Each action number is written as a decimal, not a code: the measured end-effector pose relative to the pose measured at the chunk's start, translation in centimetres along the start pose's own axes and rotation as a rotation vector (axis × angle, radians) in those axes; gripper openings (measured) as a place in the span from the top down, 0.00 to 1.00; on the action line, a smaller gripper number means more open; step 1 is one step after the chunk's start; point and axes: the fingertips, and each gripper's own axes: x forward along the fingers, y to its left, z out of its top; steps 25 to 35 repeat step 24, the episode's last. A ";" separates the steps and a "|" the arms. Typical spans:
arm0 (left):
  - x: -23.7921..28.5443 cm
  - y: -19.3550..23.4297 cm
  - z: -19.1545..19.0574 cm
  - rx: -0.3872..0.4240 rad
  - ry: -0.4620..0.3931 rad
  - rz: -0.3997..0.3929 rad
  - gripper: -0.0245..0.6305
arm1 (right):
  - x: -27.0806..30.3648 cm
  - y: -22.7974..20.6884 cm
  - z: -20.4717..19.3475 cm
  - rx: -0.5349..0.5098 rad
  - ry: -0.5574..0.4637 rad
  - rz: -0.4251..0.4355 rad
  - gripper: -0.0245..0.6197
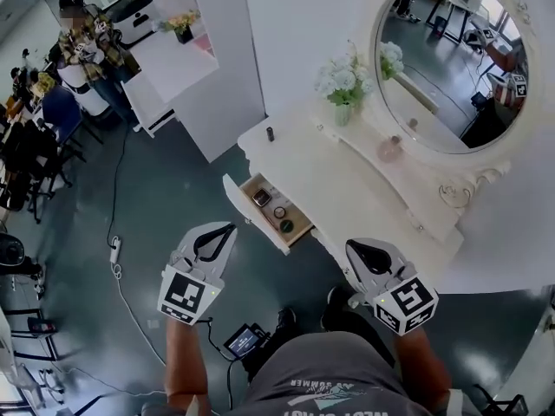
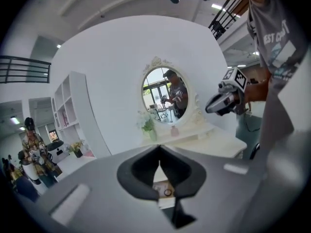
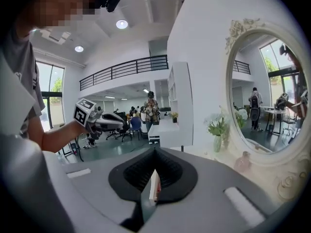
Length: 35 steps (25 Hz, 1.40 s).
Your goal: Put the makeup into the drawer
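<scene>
An open drawer [image 1: 247, 211] juts from the white vanity table [image 1: 347, 185] and holds several small makeup items, among them a dark square compact [image 1: 261, 198]. The same drawer shows through the hole behind the left jaws [image 2: 166, 191]. A small dark tube [image 1: 270, 133] stands on the tabletop's left end. My left gripper [image 1: 232, 227] [image 2: 159, 160] hangs in the air before the drawer, shut with nothing in it. My right gripper [image 1: 351, 250] [image 3: 154, 154] is raised beside it, jaws together and holding nothing. Each gripper appears in the other's view: the right gripper [image 2: 210, 108], the left gripper [image 3: 133, 124].
An oval mirror [image 1: 451, 59] backs the vanity, with a vase of pale flowers [image 1: 344, 85] and a pink bottle [image 1: 390, 150] on the shelf. White shelving [image 1: 182, 50] stands at the left. A person [image 1: 87, 42] stands far off. A cable and power strip [image 1: 114, 250] lie on the floor.
</scene>
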 end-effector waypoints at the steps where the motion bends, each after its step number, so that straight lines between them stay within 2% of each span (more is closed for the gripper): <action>1: -1.0 -0.1 0.4 -0.004 -0.013 0.009 0.96 | -0.3 0.4 0.5 -0.009 -0.007 -0.003 0.96; 5: -4.1 -0.9 1.4 -0.015 -0.048 0.031 0.96 | -1.3 1.8 1.5 -0.027 -0.027 -0.005 0.96; 13: -7.6 -1.2 1.7 -0.056 -0.086 0.077 0.96 | -2.4 3.6 1.1 -0.031 -0.023 -0.017 0.96; 18: -8.4 -1.1 1.7 -0.079 -0.101 0.094 0.96 | -3.1 4.2 0.7 -0.032 -0.021 -0.027 0.96; 35: -8.9 -2.1 1.6 -0.076 -0.105 0.081 0.96 | -4.5 4.5 0.1 -0.033 -0.016 -0.046 0.96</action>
